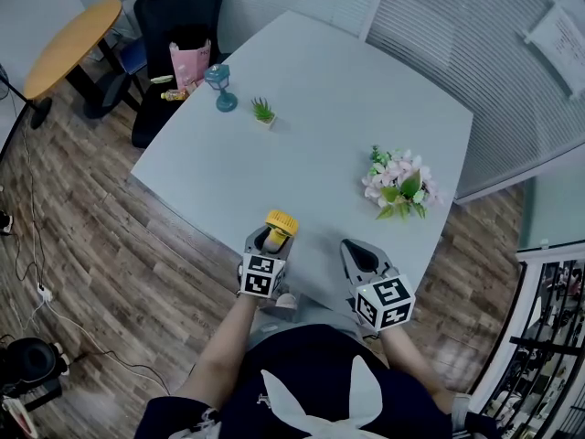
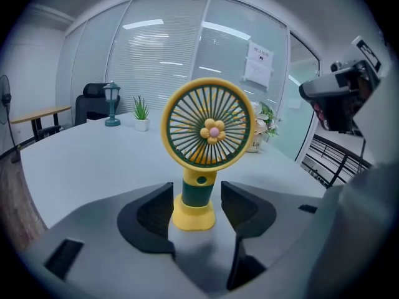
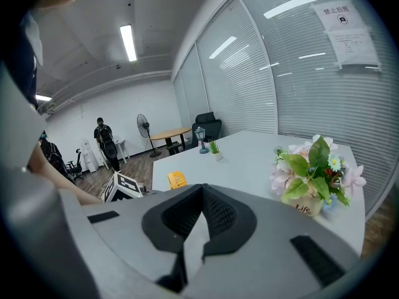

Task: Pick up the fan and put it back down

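Note:
A small yellow and green fan (image 1: pixel 281 222) with a flower at its hub stands upright on the pale table (image 1: pixel 320 108) near the front edge. In the left gripper view the fan (image 2: pixel 209 129) has its base on the tabletop between the jaws. My left gripper (image 1: pixel 271 238) (image 2: pixel 197 198) is open around the fan's stem, with a slim gap on each side, and the pads do not press on it. My right gripper (image 1: pixel 352 250) (image 3: pixel 201 195) rests shut and empty to the fan's right. From the right gripper view only the fan's (image 3: pixel 177 179) yellow top shows.
A pot of pink flowers (image 1: pixel 398 186) (image 3: pixel 315 176) stands at the right. A teal lantern (image 1: pixel 220 87) and a small potted plant (image 1: pixel 263 111) stand at the far left corner. A black chair (image 1: pixel 178 7) holding a pink bag (image 1: pixel 190 62) is behind it. A person (image 3: pixel 103 142) stands far off.

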{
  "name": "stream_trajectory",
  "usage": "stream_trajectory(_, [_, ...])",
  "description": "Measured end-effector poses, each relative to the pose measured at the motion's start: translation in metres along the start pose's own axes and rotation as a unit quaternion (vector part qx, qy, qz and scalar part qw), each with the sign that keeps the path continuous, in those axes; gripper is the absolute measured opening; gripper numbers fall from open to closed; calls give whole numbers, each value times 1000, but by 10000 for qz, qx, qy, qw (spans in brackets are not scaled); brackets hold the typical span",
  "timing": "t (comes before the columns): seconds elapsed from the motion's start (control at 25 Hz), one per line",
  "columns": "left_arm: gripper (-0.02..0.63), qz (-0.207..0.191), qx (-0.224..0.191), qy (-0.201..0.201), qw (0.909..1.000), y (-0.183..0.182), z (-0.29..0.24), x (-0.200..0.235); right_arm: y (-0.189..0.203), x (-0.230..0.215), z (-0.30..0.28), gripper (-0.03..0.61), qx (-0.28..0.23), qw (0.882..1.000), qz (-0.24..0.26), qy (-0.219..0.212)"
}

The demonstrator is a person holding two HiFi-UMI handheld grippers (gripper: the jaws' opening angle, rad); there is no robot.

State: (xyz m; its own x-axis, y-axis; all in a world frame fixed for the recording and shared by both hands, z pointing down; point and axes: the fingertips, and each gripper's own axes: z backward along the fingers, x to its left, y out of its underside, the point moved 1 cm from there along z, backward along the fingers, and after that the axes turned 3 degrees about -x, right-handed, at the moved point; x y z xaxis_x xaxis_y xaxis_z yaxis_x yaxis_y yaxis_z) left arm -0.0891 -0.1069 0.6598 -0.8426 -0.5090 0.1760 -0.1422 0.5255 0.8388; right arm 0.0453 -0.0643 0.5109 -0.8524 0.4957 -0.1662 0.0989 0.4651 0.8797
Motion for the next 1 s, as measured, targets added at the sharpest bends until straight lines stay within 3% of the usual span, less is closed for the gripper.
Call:
stream_trajectory(0.36, [230, -245, -156, 46, 9996, -12, 30, 0, 1, 10, 6, 6, -95, 9999, -75, 18])
stream_trajectory(0.56, [224, -247, -437, 78, 9987, -31, 52, 1, 0, 17, 9, 6, -172, 9998, -101, 33])
stream_trajectory(1.0, [78, -280, -1146, -48, 9930, -91, 94, -15, -12, 23, 21, 6, -388, 9990, -152, 149])
